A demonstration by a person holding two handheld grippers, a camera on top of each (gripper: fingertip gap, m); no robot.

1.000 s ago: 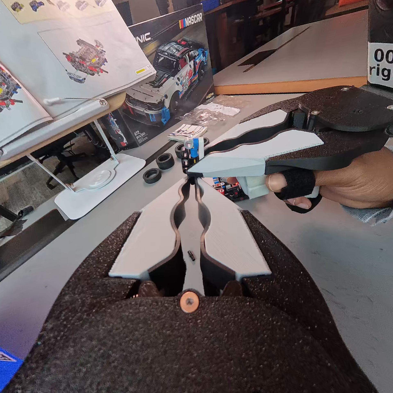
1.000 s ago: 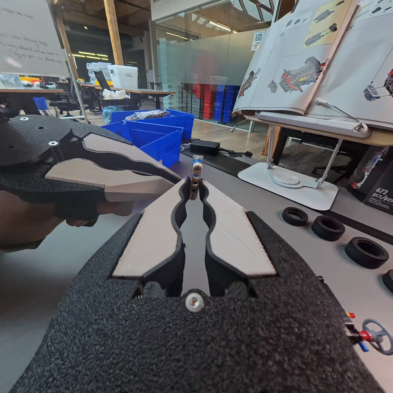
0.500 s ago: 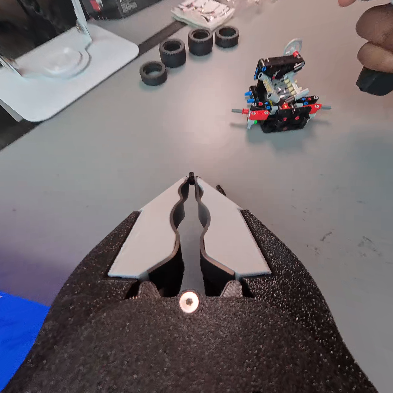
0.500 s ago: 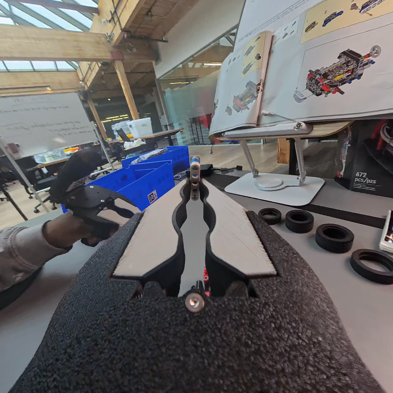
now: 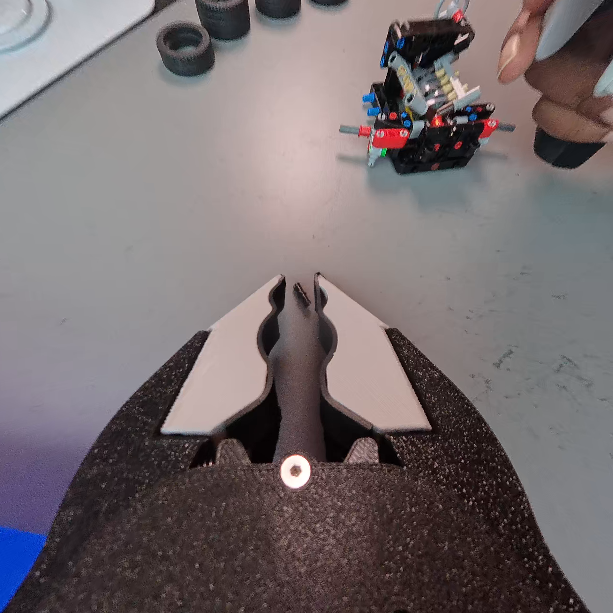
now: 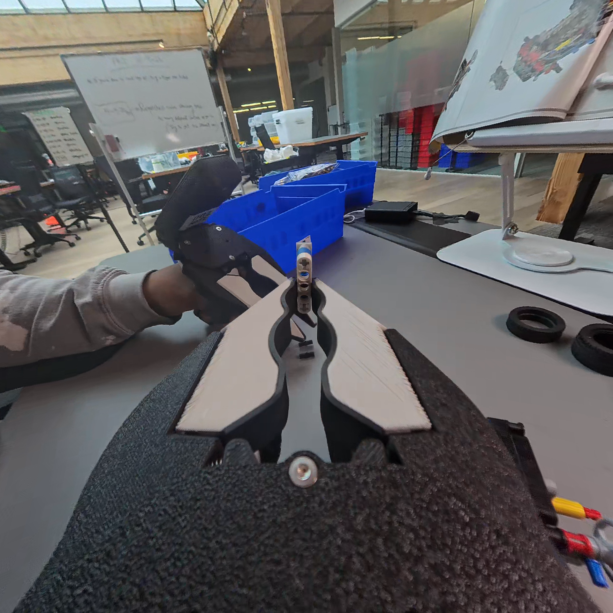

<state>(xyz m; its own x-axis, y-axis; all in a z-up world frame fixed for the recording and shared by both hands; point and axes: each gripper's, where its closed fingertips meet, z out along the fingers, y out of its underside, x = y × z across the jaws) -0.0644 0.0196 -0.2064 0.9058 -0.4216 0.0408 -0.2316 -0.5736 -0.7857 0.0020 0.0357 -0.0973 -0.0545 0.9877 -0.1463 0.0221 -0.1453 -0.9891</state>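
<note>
My left gripper point(image 5: 299, 280) stands narrowly parted around a small black pin point(image 5: 302, 294) at twelve o'clock; my right gripper point(image 6: 304, 286) clamps an upright grey beam point(image 6: 304, 277).

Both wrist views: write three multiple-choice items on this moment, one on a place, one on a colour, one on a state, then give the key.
1. Where does the small black pin lie?
A. on the table between the left gripper's fingertips
B. inside a tyre
C. on the stand

2. What colour are the bins behind the left gripper?
A. red
B. blue
C. green

3. How is the right gripper?
A. wide open
B. shut on a tyre
C. shut on the grey beam

Key: 1 A, the pin sits in the gap at the tips; 2 B, both bins are blue; 3 C, the tips clamp the upright beam.
</note>
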